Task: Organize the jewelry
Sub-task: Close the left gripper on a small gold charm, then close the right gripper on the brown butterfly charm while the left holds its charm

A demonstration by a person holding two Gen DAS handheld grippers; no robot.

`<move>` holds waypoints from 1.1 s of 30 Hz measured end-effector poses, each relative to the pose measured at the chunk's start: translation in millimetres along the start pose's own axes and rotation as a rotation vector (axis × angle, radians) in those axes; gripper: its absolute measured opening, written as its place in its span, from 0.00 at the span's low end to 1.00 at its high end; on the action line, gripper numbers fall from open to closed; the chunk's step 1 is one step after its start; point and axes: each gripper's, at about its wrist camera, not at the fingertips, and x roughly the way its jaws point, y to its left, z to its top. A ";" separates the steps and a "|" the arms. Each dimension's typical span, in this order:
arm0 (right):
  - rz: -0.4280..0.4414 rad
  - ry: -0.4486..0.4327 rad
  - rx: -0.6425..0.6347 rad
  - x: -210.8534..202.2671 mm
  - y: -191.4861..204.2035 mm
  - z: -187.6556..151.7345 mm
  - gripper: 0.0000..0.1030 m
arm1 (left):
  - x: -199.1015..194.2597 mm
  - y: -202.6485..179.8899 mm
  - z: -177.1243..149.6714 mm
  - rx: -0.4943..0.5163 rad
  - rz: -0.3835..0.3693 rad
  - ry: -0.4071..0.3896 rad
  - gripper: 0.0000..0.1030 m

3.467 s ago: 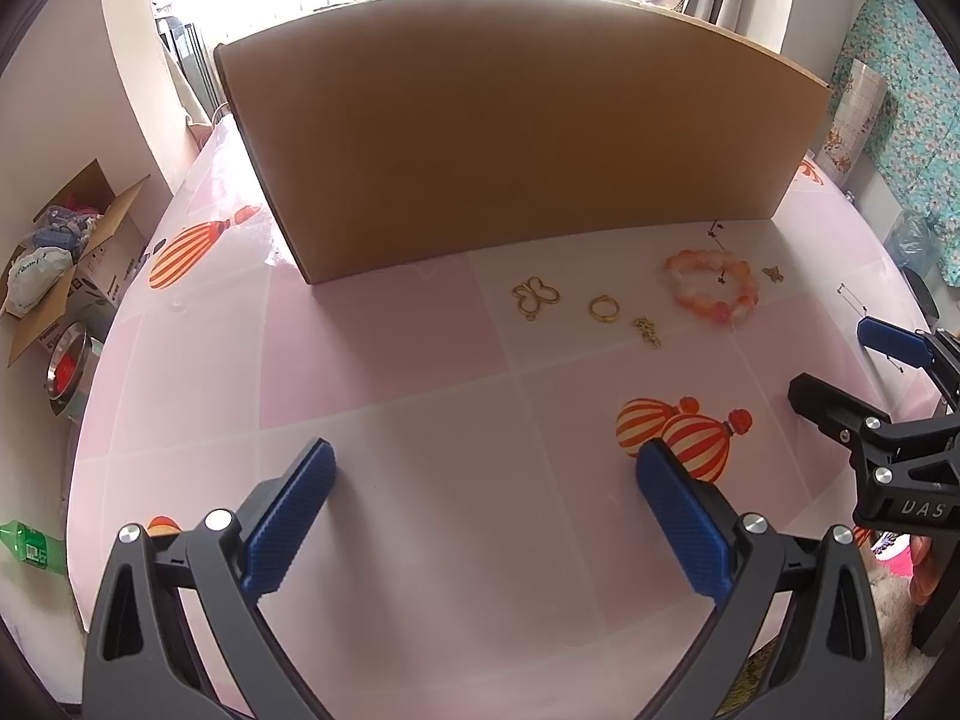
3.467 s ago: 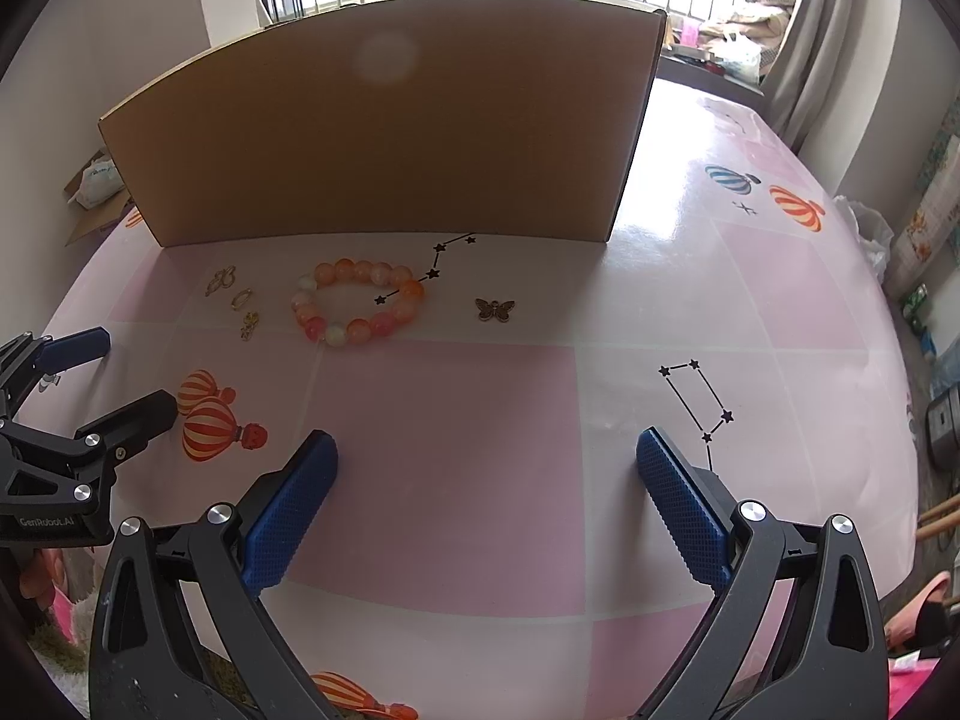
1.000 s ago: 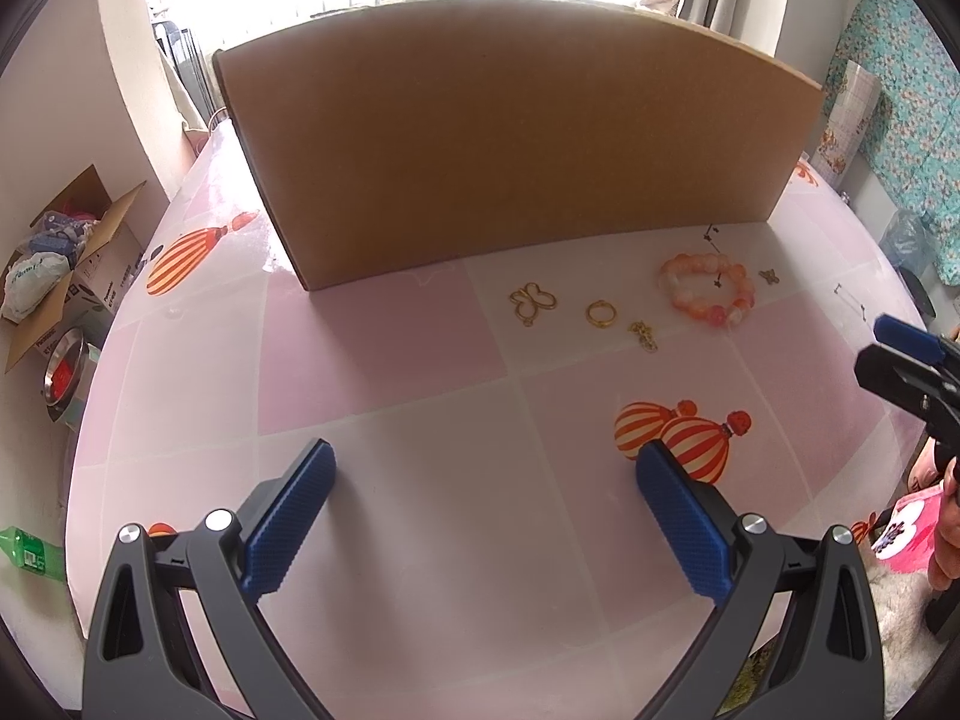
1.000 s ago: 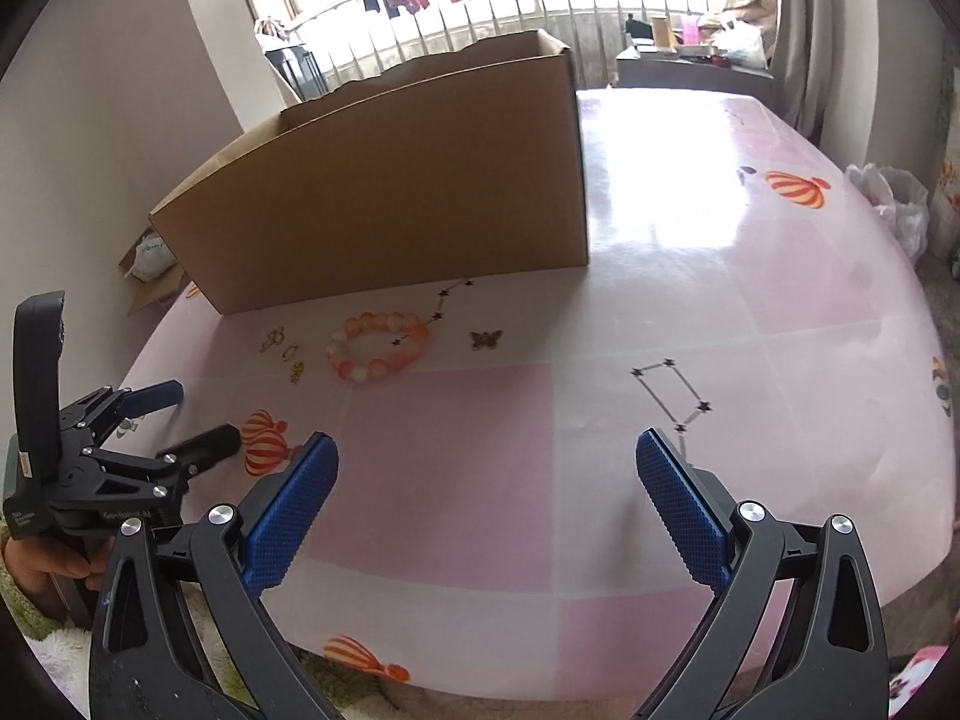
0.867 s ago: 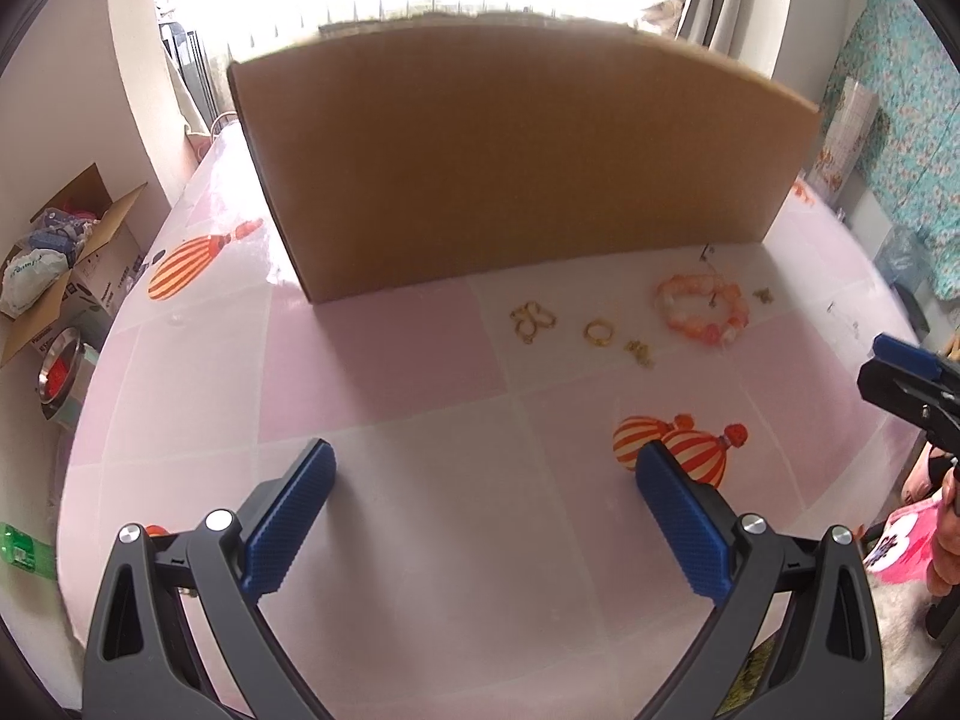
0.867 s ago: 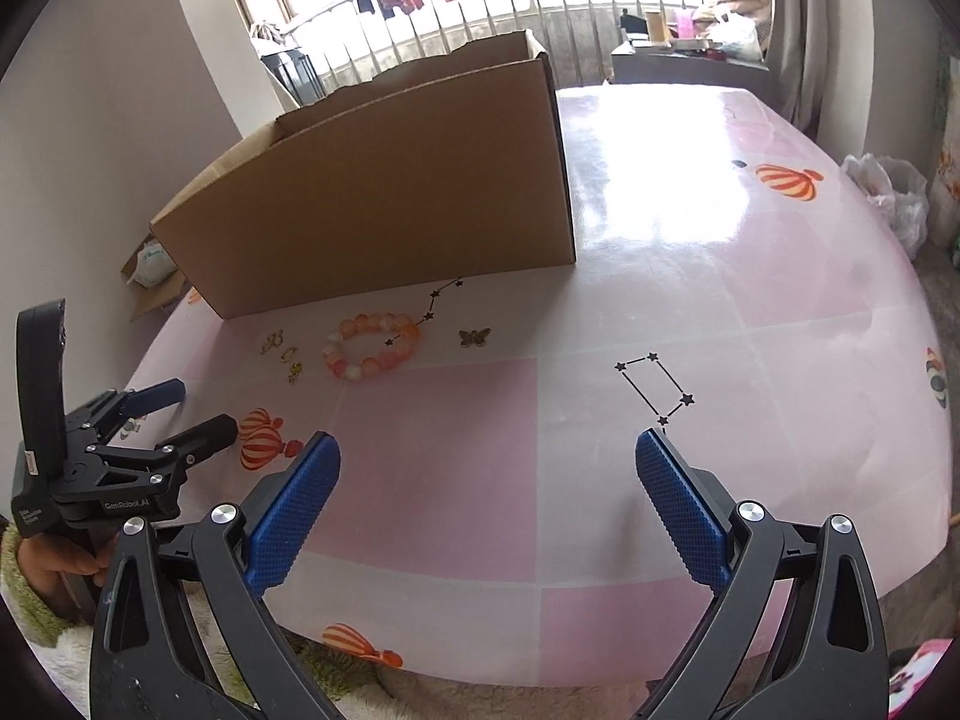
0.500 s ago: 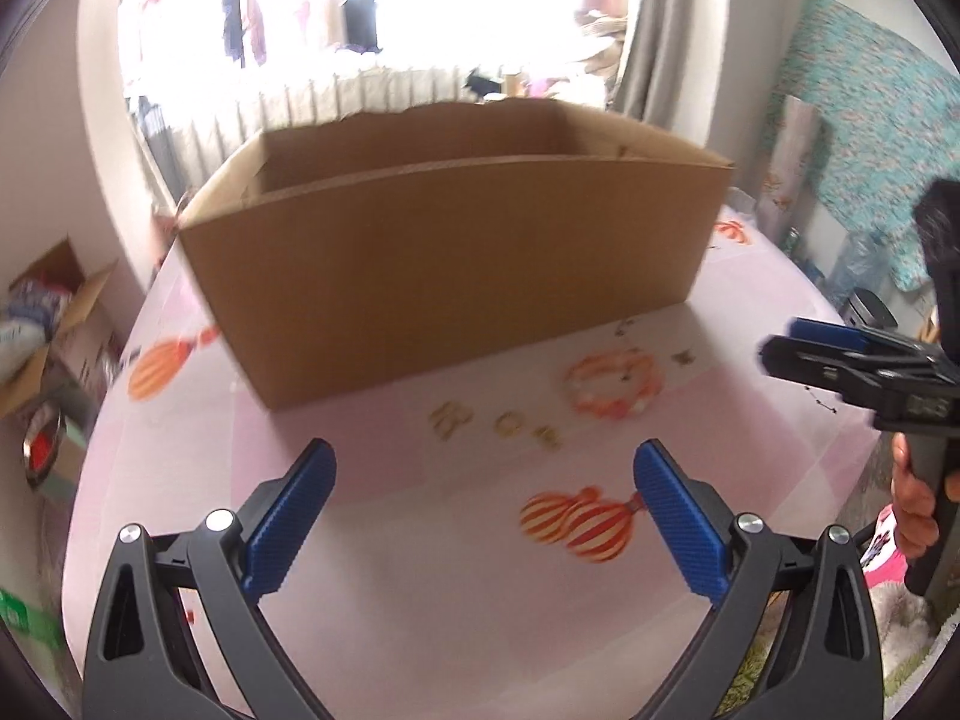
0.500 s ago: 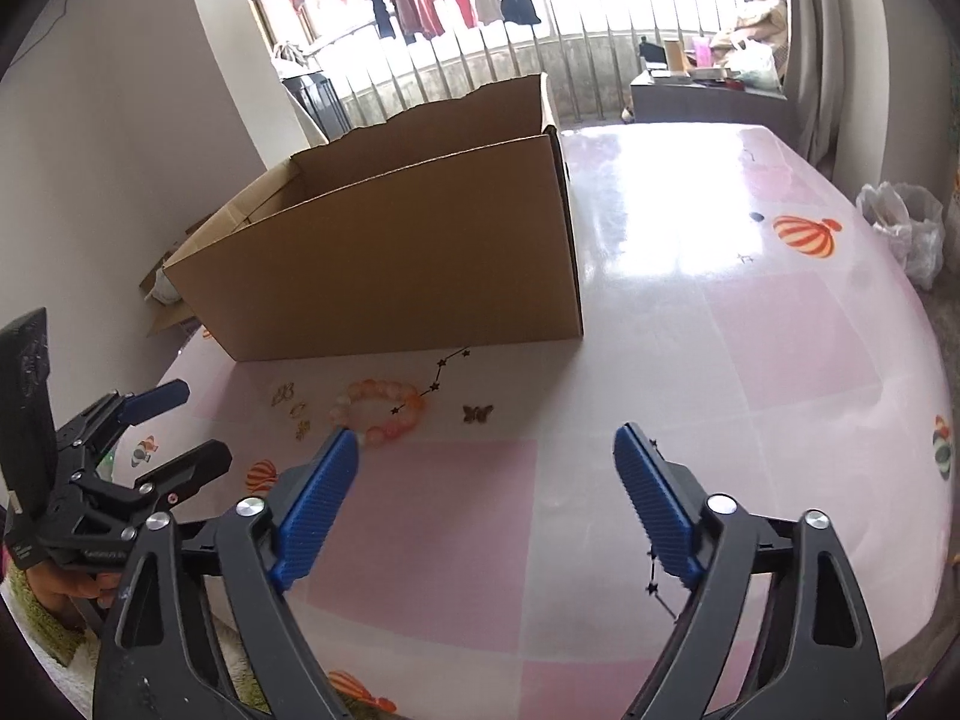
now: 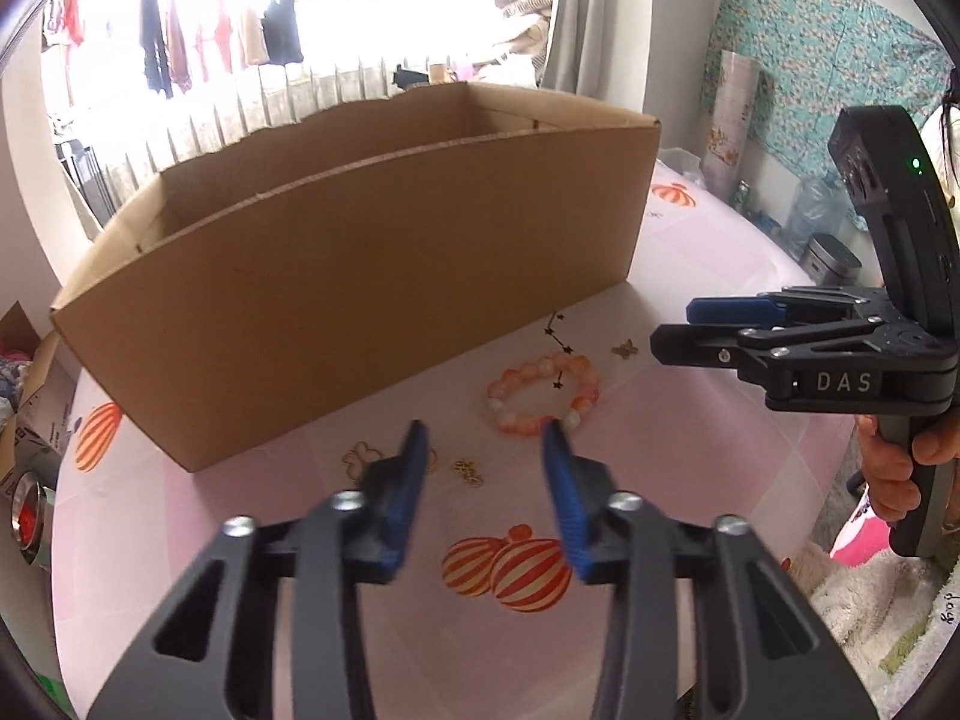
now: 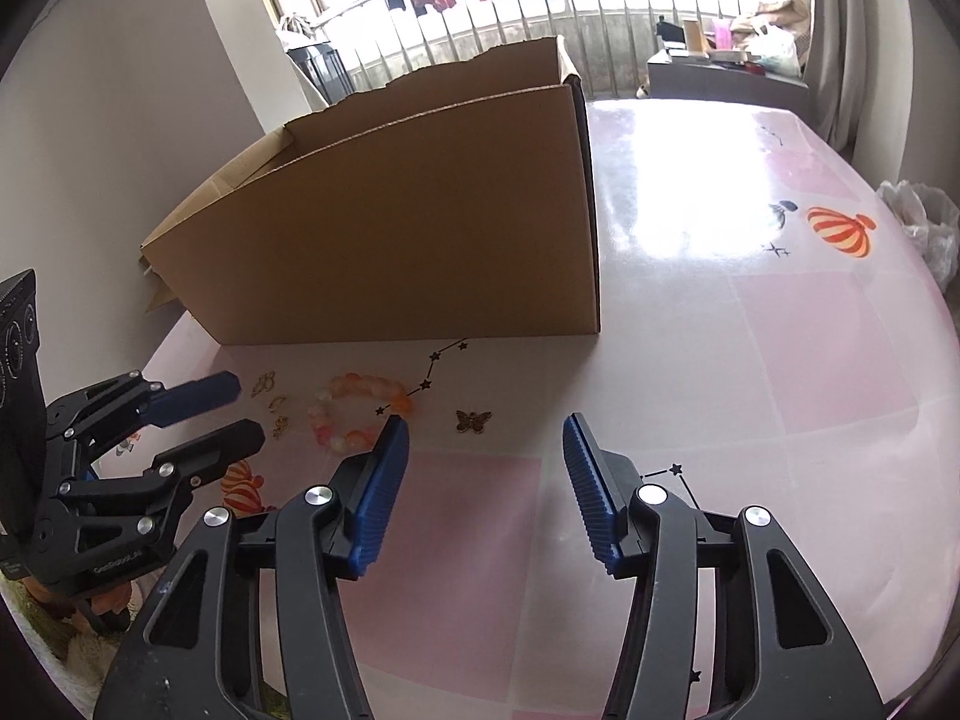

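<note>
both grippers had lifted and tipped back since the earlier shots, so the open top of the cardboard box [image 9: 360, 252] now showed where before only its front wall did. the left gripper [image 9: 485, 450] had its jaws narrowing, closing on nothing, just air above the tablecloth [image 9: 240, 510]. same story for the right gripper [image 10: 486, 444]: roughly half open, jaws closing, empty.

the jewelry all sat in a loose row on the cloth just in front of the box wall, none of it in the box as far as i could see. the bead bracelet [image 9: 545, 397] lay flat in the middle, the butterfly charm [image 10: 473, 420] off to its right, and the gold ring [image 10: 278, 402] with the small gold pieces [image 9: 470, 472] and the open gold butterfly [image 9: 362, 456] to its left. my guess was the row was laid out like that so each bit could be pinched singly and dropped in the box behind it.
</note>
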 end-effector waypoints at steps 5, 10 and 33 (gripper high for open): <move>0.002 0.011 0.008 2.9 -1.5 0.7 0.48 | 9.8 0.0 0.7 0.008 0.001 0.046 0.11; 0.002 0.013 0.017 4.0 -3.6 -0.7 0.48 | 17.2 3.7 0.5 -0.002 0.012 0.090 0.09; -0.012 0.001 0.019 -0.9 -5.0 -1.8 0.44 | 22.6 11.8 -1.7 -0.006 0.015 0.083 0.02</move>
